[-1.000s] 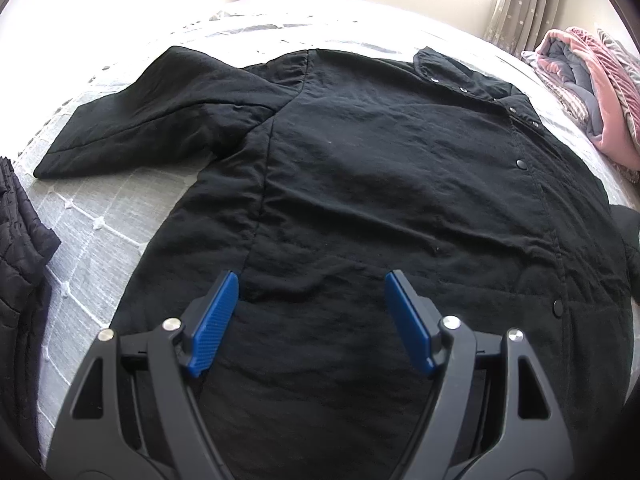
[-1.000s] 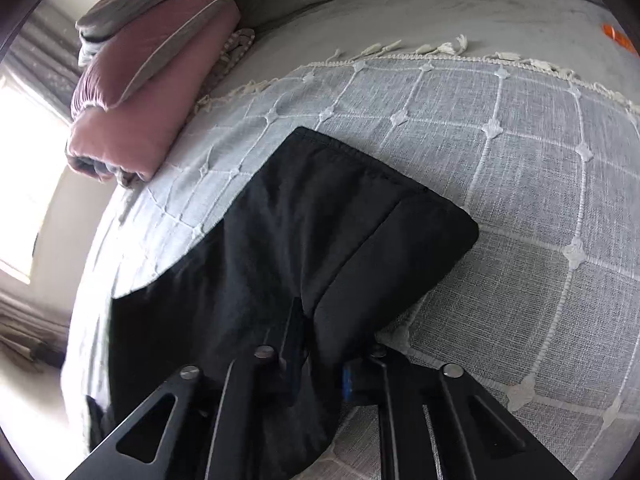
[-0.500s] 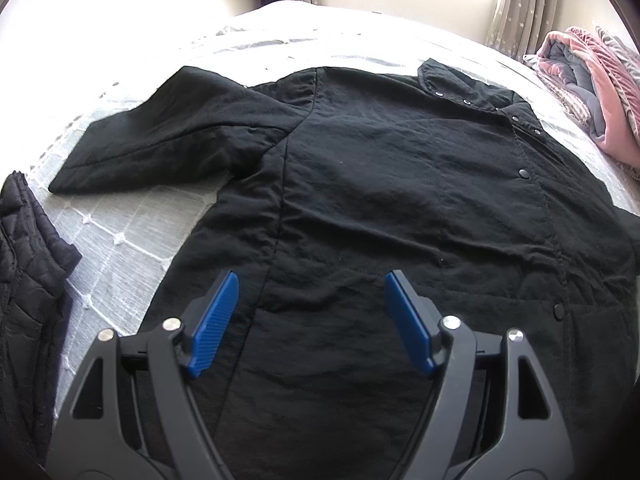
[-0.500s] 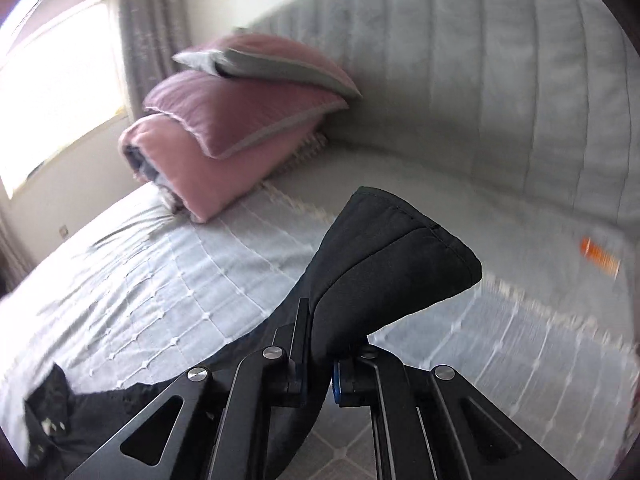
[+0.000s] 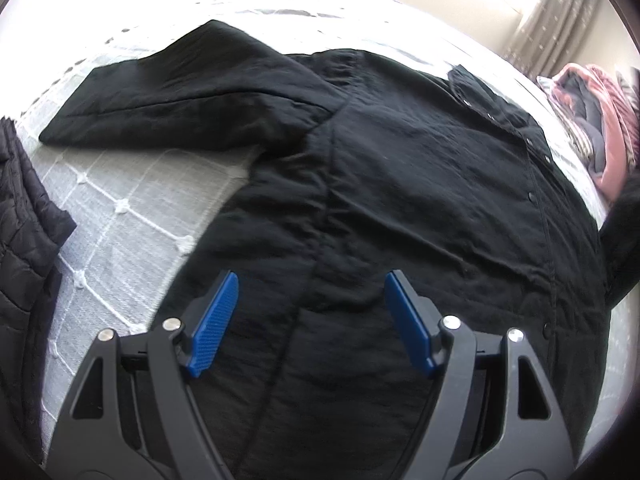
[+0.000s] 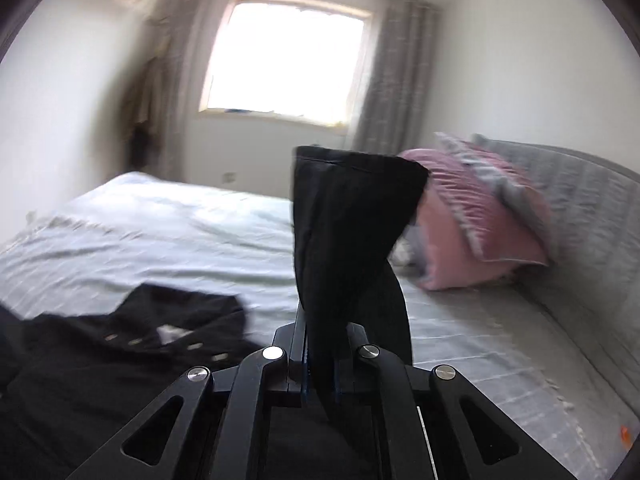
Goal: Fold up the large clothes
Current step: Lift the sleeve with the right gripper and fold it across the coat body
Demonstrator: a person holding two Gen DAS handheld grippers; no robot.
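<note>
The black jacket (image 5: 400, 184) lies spread flat on the bed (image 5: 120, 208), snap placket running toward three o'clock in the left wrist view and one sleeve (image 5: 192, 96) stretched out toward ten o'clock. Its cloth is matte, lightly crinkled, with stitched seams and small round metal snaps. The left gripper (image 5: 312, 320) hangs over the lower body of the jacket with its jaws spread wide and nothing between the ribbed blue pads (image 5: 216, 320); whether they touch the cloth cannot be told. The right gripper (image 6: 320, 368) has its jaws pinched nearly together on the other sleeve (image 6: 352, 232), whose cuff end stands up toward twelve o'clock, a soft tube with a hemmed edge. The bedspread is pale grey, woven with a white grid and small knots. A quilted black garment (image 5: 24, 248) lies at nine o'clock in the left view. Pink and grey pillows (image 6: 480, 216) are stacked at two o'clock in the right view, against a padded grey headboard (image 6: 592, 216).
</note>
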